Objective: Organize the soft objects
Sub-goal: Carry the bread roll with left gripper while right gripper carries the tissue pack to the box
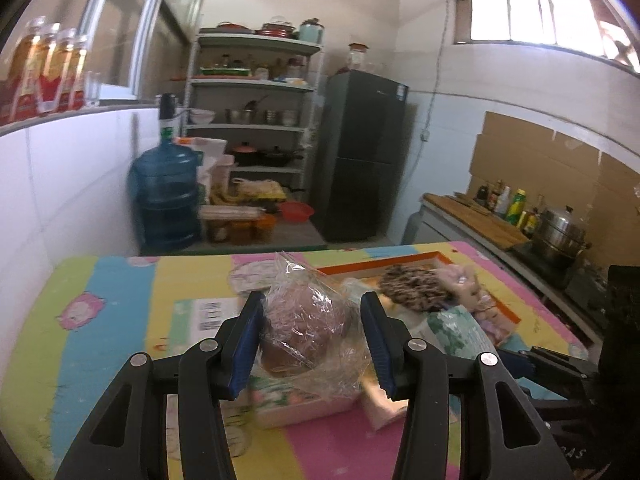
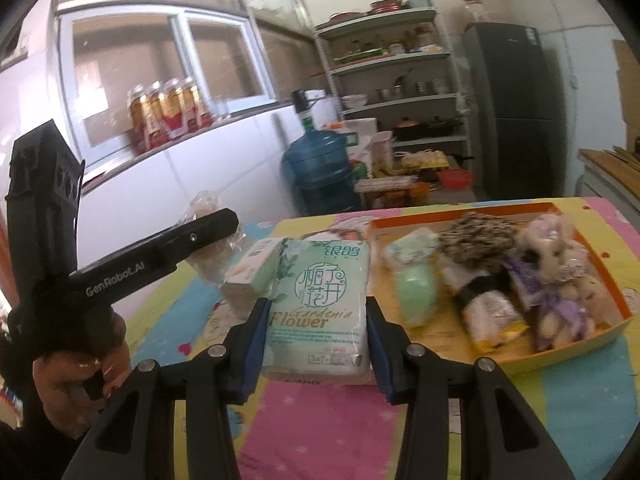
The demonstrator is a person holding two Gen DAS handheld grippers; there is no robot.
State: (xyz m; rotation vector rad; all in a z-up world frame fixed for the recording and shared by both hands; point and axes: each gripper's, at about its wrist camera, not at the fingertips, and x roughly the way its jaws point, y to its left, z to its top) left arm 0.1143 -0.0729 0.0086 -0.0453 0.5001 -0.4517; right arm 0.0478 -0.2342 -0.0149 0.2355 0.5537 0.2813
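My left gripper [image 1: 312,320] is shut on a brown bun in a clear plastic bag [image 1: 308,320] and holds it above the colourful table mat [image 1: 120,320]. The same bagged bun shows in the right wrist view [image 2: 210,216], raised in the left gripper [image 2: 208,232]. My right gripper [image 2: 316,320] is shut on a green-and-white pack of tissues [image 2: 320,304] marked "Flower". An orange tray [image 2: 600,248] at right holds a speckled soft toy [image 2: 476,236], a plush bear [image 2: 556,264], a green soft piece [image 2: 416,292] and other packs. The tray also shows in the left wrist view [image 1: 440,258].
A small tissue pack [image 2: 252,272] lies on the mat left of the held pack. A flat box [image 1: 292,404] lies under the left gripper. A blue water jug [image 1: 166,196], shelves [image 1: 256,120], a dark fridge [image 1: 360,152] and a counter with a steel pot [image 1: 560,232] stand behind.
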